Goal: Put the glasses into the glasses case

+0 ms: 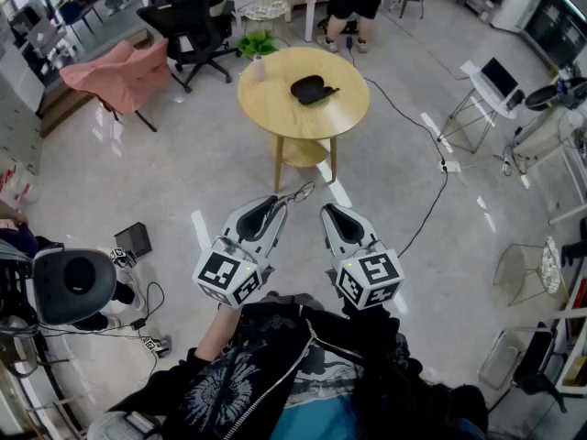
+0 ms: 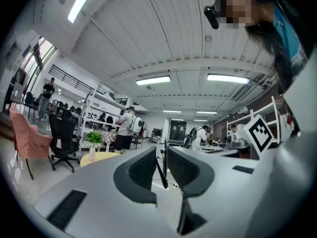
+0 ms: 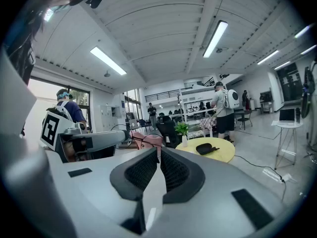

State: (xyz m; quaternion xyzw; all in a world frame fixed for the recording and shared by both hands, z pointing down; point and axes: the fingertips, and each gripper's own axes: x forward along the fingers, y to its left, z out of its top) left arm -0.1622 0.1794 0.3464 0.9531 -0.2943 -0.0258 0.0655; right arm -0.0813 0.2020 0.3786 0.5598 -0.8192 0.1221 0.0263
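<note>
My left tongs (image 1: 275,204) are closed on a thin arm of the glasses (image 1: 300,192), which stick out just past the tips. My right tongs (image 1: 327,211) beside them are closed and hold nothing. Farther ahead, well apart from both, the black glasses case (image 1: 312,89) lies on the round yellow counter (image 1: 275,113).

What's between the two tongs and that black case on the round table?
In the head view, just floor with a white tape mark, then the table edge.

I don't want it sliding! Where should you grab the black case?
Probably its rim, from above on the near side: the case lies low and looks open on the round table, so a thin edge suits the jaws.
</note>
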